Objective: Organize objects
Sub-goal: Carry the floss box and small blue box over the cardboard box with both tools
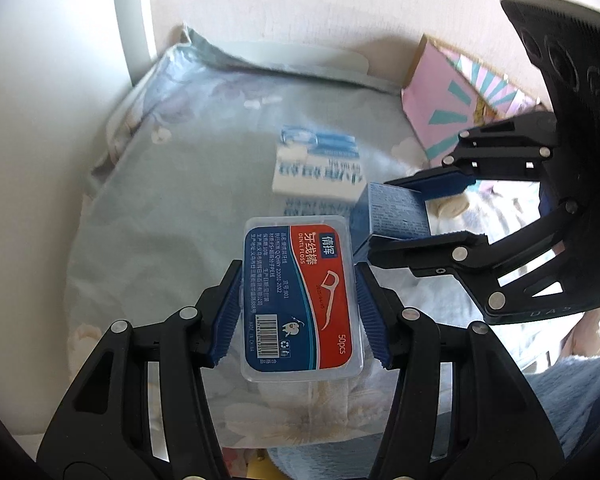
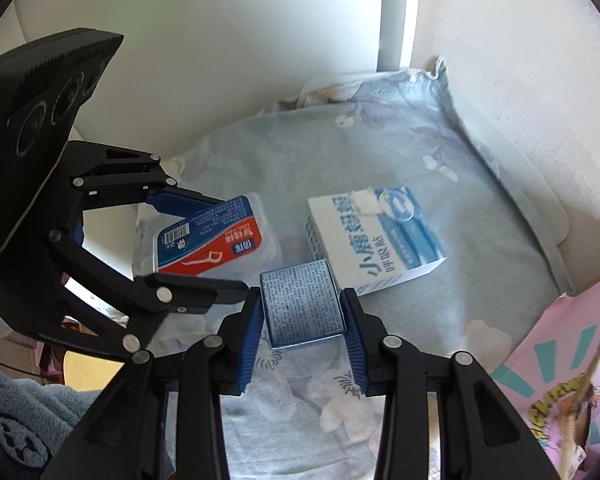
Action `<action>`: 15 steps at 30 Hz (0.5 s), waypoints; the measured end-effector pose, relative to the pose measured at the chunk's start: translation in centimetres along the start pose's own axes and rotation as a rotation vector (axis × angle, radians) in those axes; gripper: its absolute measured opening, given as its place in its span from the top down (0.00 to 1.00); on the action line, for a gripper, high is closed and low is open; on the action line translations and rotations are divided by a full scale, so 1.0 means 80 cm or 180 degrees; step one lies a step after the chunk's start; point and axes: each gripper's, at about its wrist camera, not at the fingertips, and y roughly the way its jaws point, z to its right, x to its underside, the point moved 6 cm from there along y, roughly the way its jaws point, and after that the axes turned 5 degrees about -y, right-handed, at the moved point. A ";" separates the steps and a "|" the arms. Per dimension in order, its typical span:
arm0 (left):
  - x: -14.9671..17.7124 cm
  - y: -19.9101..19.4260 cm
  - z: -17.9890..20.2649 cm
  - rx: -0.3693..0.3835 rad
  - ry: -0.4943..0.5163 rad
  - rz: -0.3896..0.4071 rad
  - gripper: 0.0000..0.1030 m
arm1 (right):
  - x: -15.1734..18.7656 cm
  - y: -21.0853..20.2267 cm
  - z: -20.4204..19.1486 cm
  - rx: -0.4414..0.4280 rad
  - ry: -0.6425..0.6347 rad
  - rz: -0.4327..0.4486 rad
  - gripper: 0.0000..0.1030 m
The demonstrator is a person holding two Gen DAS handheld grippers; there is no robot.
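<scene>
A clear plastic dental floss box (image 1: 300,300) with a red and blue label is clamped between the blue pads of my left gripper (image 1: 298,312), lifted a little above the bedding. The same floss box (image 2: 210,236) shows in the right wrist view inside the left gripper (image 2: 204,240). My right gripper (image 2: 302,336) is shut on a small blue carton (image 2: 302,306) with fine print. That carton (image 1: 392,216) and the right gripper (image 1: 428,212) appear at the right of the left wrist view. A white and blue box (image 2: 376,236) lies flat just beyond; the same white and blue box (image 1: 320,168) shows in the left wrist view.
Everything rests on a pale blue floral pillow (image 1: 188,152) against a white wall. A pink paper bag (image 1: 452,96) with teal rays stands at the right; the same bag (image 2: 560,372) fills the lower right. A blue fluffy cloth (image 2: 24,412) lies at the lower left.
</scene>
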 end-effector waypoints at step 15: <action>-0.123 -0.074 0.035 0.0175 0.0345 0.0277 0.51 | -0.039 -0.129 0.045 0.0564 0.0714 0.0406 0.66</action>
